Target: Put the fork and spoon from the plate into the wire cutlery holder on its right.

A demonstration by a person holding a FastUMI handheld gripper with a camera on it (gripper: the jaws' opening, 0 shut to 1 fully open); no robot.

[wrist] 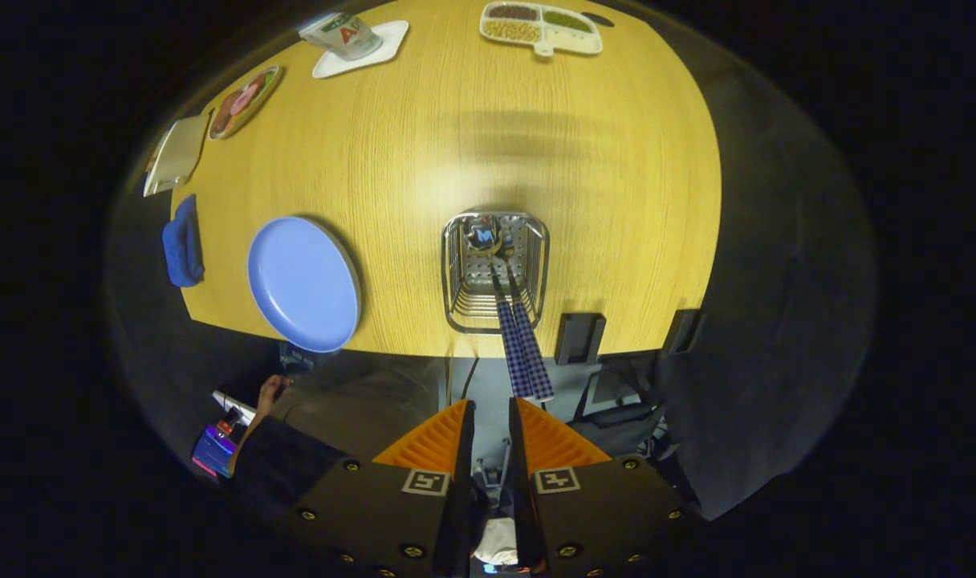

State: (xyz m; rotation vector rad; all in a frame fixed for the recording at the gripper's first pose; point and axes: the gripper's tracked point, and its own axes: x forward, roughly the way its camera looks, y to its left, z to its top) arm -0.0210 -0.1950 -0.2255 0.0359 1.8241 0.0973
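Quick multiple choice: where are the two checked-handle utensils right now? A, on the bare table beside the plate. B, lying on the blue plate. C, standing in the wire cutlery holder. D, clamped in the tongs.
C: the two checked handles stick up out of the wire cutlery holder, the blue plate to its left is bare, and the tongs hang above the handles, narrowly parted, gripping nothing.

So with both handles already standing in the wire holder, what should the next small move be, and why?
Probably just lift the gripper back and away. The blue plate is bare, the two checked handles lean inside the wire cutlery holder, and the fingers stand slightly apart just short of the handle ends, holding nothing. No piece looks left to move.
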